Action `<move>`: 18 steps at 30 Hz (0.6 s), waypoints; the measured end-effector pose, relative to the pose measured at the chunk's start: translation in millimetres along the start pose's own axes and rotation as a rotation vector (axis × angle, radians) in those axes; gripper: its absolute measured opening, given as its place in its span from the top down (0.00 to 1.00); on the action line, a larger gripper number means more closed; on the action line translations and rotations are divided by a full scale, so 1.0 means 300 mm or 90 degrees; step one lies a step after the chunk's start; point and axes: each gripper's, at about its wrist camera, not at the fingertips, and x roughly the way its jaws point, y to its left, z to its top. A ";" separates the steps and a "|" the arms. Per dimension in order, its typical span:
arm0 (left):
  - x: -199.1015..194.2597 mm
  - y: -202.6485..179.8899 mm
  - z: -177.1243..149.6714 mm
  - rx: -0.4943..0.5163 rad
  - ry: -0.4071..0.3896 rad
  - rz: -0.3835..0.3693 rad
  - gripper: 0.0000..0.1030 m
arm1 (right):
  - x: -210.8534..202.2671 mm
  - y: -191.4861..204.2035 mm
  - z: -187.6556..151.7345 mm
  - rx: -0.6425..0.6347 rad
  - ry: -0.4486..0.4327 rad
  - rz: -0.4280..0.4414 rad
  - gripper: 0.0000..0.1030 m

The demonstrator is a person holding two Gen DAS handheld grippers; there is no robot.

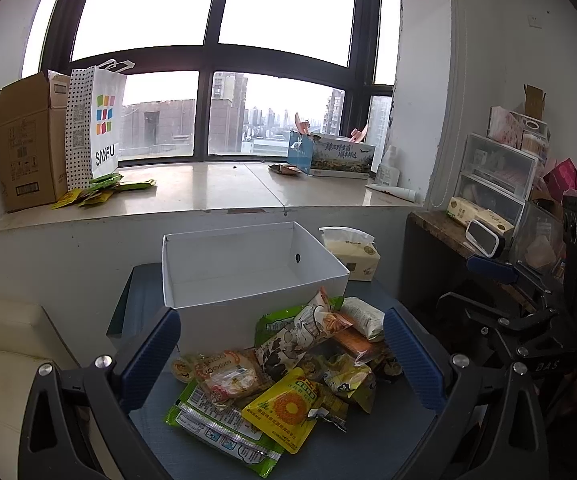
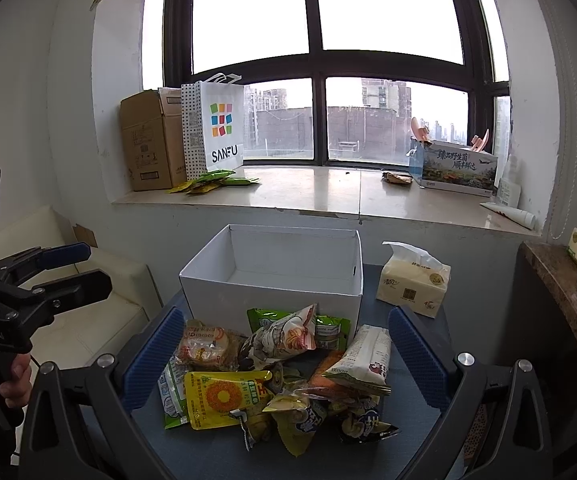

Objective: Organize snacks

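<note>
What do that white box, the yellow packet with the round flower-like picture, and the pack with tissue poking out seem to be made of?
White box: looks like thin matte cardboard, with sharp folded corners and flat walls.
Yellow packet: glossy plastic film, probably; it shines and crinkles at the sealed edge.
Tissue pack: soft printed plastic wrap, it seems, with paper tissue sticking out on top.

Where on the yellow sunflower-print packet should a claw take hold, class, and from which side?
Grip the yellow packet by its free near-left edge, coming in from the front-left with the left claw. It lies flat atop the pile, its right end crowded by other snacks, while that edge overhangs the green packet unobstructed.
</note>
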 end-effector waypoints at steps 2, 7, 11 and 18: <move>0.000 -0.001 0.000 0.001 0.000 0.000 0.00 | -0.001 0.000 0.000 0.001 0.000 0.002 0.00; -0.003 0.001 -0.003 0.000 -0.001 -0.001 0.00 | -0.003 -0.001 0.000 0.005 0.002 0.007 0.00; -0.005 0.001 -0.003 0.003 0.000 0.003 0.00 | -0.003 0.001 -0.004 0.005 0.004 0.008 0.00; -0.003 -0.003 -0.002 0.007 0.003 0.002 0.00 | -0.001 0.002 -0.008 0.003 0.007 0.010 0.00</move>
